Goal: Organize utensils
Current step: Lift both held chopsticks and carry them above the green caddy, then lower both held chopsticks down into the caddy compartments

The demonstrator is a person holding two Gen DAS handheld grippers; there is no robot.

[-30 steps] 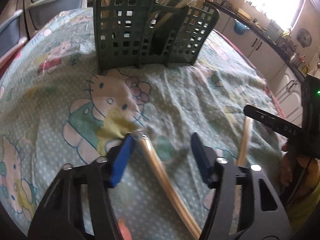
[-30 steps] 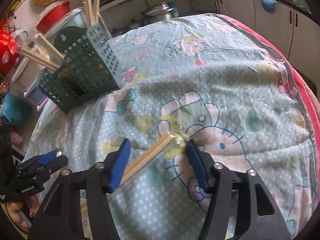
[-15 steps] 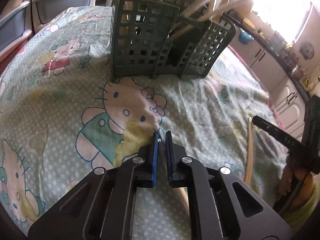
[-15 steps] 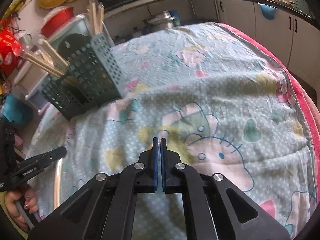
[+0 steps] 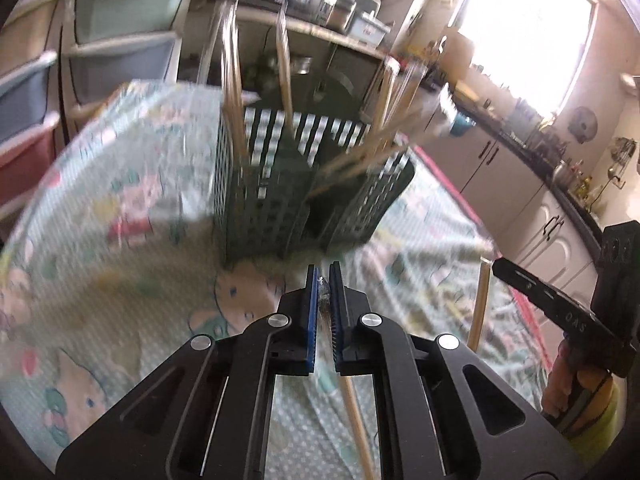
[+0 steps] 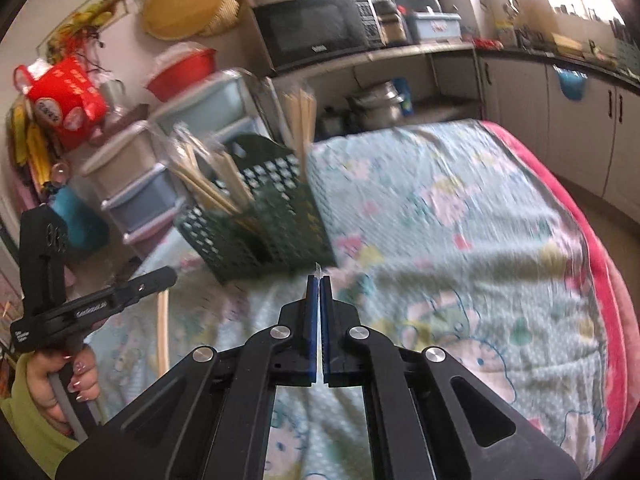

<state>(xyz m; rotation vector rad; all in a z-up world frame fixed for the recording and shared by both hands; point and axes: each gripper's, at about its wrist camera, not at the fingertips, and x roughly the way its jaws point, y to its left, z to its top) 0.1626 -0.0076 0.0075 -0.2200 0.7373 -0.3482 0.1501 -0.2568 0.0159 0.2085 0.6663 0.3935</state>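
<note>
A dark green perforated utensil holder (image 5: 304, 196) stands on the table with several wrapped chopstick pairs sticking up; it also shows in the right wrist view (image 6: 256, 220). My left gripper (image 5: 324, 280) is shut on a wrapped chopstick pair (image 5: 356, 420), which hangs down below the jaws, lifted just short of the holder. My right gripper (image 6: 319, 284) is shut on another wrapped chopstick pair; only its plastic tip (image 6: 318, 269) shows here, while its shaft (image 5: 478, 304) hangs in the left wrist view.
The table wears a light green cartoon-cat cloth (image 6: 460, 248) with a red edge (image 6: 600, 264). Plastic drawer units (image 6: 136, 184) stand beyond the holder. Kitchen cabinets (image 5: 532, 208) run along the right. A microwave (image 6: 316, 28) sits on a shelf.
Both grippers closed on chopstick pairs that lay on the cloth, then lifted them and moved toward the holder. The view is motion-blurred now.
</note>
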